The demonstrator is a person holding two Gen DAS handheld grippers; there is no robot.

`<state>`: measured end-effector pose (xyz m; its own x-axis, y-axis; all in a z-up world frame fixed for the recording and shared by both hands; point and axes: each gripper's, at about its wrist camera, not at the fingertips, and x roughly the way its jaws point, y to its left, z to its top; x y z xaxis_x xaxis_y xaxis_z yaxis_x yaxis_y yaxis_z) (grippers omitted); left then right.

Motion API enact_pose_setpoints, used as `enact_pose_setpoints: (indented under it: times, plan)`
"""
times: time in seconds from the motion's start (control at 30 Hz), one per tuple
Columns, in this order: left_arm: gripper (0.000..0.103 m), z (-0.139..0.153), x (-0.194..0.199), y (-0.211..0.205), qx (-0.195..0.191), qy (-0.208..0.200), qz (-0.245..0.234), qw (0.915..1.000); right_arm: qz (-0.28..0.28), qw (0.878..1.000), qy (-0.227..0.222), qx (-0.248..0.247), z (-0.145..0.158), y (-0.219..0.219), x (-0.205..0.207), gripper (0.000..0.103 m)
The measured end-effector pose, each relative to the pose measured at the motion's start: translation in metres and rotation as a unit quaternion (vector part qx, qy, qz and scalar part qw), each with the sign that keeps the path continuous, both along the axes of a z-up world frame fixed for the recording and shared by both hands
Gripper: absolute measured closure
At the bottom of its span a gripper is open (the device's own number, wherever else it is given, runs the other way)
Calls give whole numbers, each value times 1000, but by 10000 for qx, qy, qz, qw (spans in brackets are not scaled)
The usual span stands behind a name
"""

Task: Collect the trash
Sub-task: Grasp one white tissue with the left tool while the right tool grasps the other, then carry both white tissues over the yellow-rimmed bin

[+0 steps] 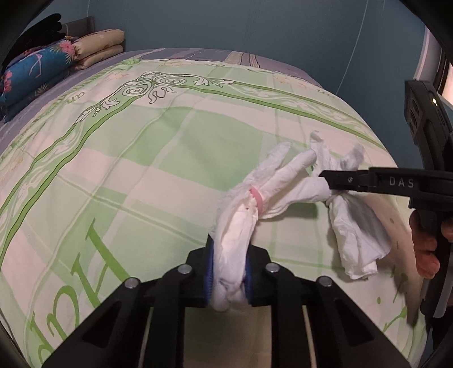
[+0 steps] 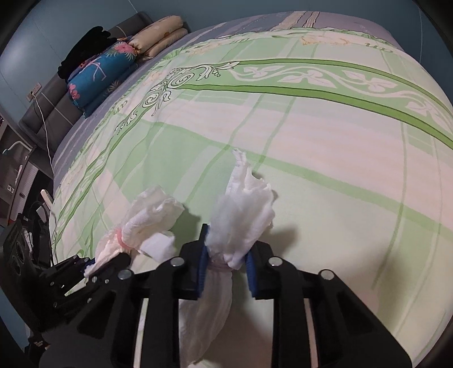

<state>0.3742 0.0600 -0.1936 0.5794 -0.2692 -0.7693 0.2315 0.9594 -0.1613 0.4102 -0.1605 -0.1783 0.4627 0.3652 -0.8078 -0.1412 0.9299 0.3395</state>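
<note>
Two white tissue bundles are over the green patterned bedspread. My left gripper is shut on the tissue bundle with a pink band, blue pads pressing both its sides. To the right my right gripper pinches the second tissue bundle, which hangs from its tip. In the right wrist view the right gripper is shut on that second bundle, its tail drooping below. At lower left, the left gripper holds the pink-banded bundle.
Folded blankets and a blue flowered pillow are stacked at the bed's far left by the headboard. A teal wall runs behind the bed. A hand grips the right tool's handle. A cable hangs beside the bed.
</note>
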Motion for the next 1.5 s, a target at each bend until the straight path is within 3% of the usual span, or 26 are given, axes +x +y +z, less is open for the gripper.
enact_pose_setpoints:
  times: [0.3,0.6,1.0,1.5]
  plan:
    - [92,24,-15,8,-243,-222,146,9994,-80,9989,-452,69,36,-13,-31,88]
    - [92,81,-63,-5,-453,-659,112,9967,-269,9947,-975,183,91,-52,-103,88]
    - [92,135,-129,-67,-916,-1187,-247,9884,-764,9810,-1781,-16,146,-119,-207,88]
    - [92,172,-187,-165,-830,-1534,-1187,9775,-1741,9524,-2472,-395,178,-208,-306,88]
